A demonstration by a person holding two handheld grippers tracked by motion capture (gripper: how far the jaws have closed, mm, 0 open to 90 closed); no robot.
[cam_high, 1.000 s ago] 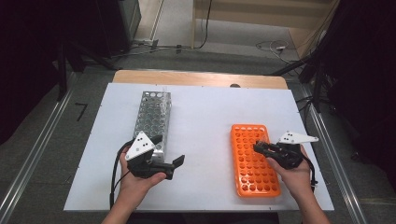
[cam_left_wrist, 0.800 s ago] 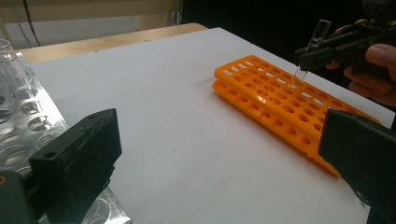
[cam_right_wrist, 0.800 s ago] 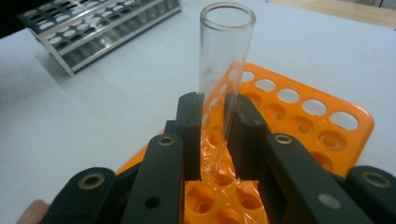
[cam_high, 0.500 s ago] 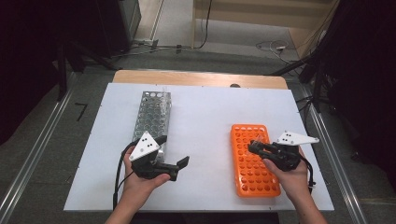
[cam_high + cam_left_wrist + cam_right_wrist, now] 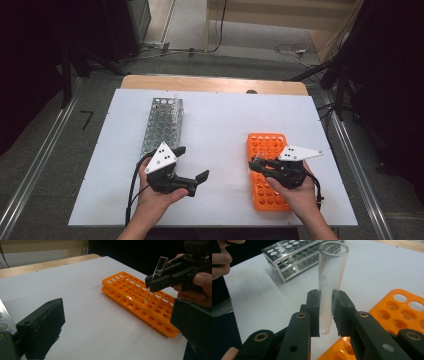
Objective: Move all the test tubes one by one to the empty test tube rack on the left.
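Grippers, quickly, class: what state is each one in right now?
Left gripper: open, holding nothing.
Right gripper: shut on a clear glass test tube, over the orange rack.

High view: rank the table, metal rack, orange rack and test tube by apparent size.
1. Table
2. Metal rack and orange rack: look alike, unranked.
3. Test tube, held by the right gripper.

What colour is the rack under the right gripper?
Orange. The plastic rack under the right gripper shows best in the left gripper view.
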